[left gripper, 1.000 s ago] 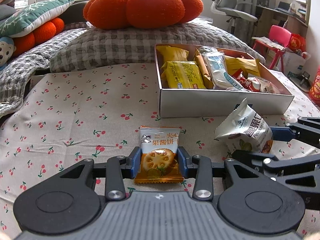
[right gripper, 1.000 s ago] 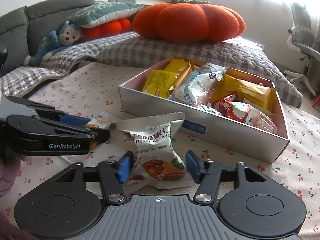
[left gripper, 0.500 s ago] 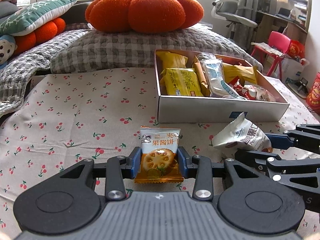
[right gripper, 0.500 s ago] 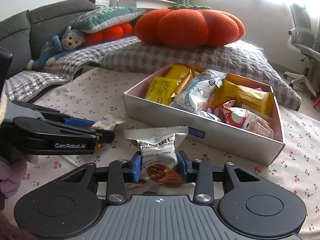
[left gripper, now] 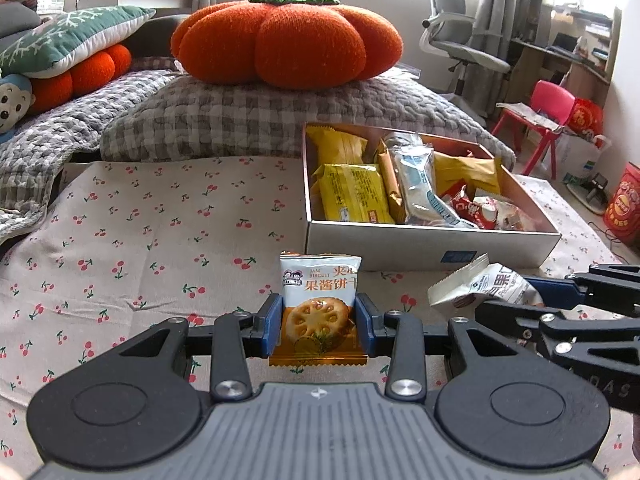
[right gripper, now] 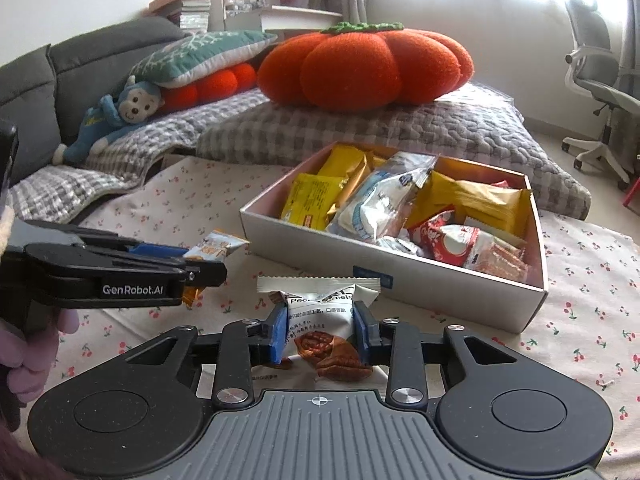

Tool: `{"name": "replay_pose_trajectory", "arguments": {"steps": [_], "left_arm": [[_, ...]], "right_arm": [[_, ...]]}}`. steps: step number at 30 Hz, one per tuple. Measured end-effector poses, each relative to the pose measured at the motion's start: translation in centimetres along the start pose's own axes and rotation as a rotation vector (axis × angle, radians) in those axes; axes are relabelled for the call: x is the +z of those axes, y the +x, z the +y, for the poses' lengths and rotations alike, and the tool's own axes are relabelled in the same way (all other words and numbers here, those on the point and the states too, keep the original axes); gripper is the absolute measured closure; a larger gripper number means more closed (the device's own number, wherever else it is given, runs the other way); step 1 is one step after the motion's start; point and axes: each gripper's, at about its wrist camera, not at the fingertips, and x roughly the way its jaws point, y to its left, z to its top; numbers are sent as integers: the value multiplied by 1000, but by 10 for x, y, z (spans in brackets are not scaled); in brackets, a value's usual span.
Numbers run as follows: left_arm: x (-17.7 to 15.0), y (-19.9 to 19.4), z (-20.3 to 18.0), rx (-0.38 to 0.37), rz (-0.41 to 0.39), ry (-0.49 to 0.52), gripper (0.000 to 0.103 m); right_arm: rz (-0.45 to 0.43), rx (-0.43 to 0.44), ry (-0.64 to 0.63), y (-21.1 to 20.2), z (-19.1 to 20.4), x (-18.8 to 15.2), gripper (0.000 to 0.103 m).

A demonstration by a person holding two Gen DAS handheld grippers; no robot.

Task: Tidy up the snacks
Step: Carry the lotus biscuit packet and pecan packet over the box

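My left gripper (left gripper: 320,320) is shut on a jam biscuit packet (left gripper: 320,284), white on top and orange below, held upright over the cherry-print cloth. My right gripper (right gripper: 320,328) has a white pecan packet (right gripper: 320,308) between its blue pads; its jaws are closing and squeeze the packet's sides. Both grippers sit just in front of the open white box (right gripper: 400,284), which holds several yellow, white and red snack packets. The left wrist view shows the pecan packet (left gripper: 488,286) at the right, in the right gripper (left gripper: 516,300). In the right wrist view the left gripper (right gripper: 200,264) carries the biscuit packet (right gripper: 216,246).
Behind the box lies a grey checked quilt (left gripper: 260,120) with a large orange pumpkin cushion (left gripper: 288,36) on it. A blue monkey plush (right gripper: 120,116) and pillows sit far left. An office chair (left gripper: 460,48) and a red chair (left gripper: 548,108) stand on the floor beyond the bed's right edge.
The right gripper's jaws have come together onto the pecan packet, pinching its sides. The left gripper has kept still with the biscuit packet.
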Motion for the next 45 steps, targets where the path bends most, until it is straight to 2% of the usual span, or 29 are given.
{"name": "replay_pose_trajectory", "arguments": {"steps": [10, 17, 20, 25, 35, 45], "left_arm": [[7, -9, -4, -12, -30, -9, 68], [13, -18, -13, -30, -54, -10, 68], [18, -25, -15, -40, -68, -41, 68], [30, -32, -29, -42, -103, 4, 68], [60, 5, -72, -92, -81, 31, 68], [64, 61, -119, -110, -28, 88, 68]], "right_arm": [[-61, 9, 56, -22, -11, 15, 71], [-99, -33, 116, -31, -33, 28, 71], [-122, -51, 152, -33, -45, 35, 71], [-160, -68, 211, -34, -64, 47, 71], [-126, -96, 270, -15, -115, 56, 71], [-106, 1, 360, 9, -138, 56, 70]]}}
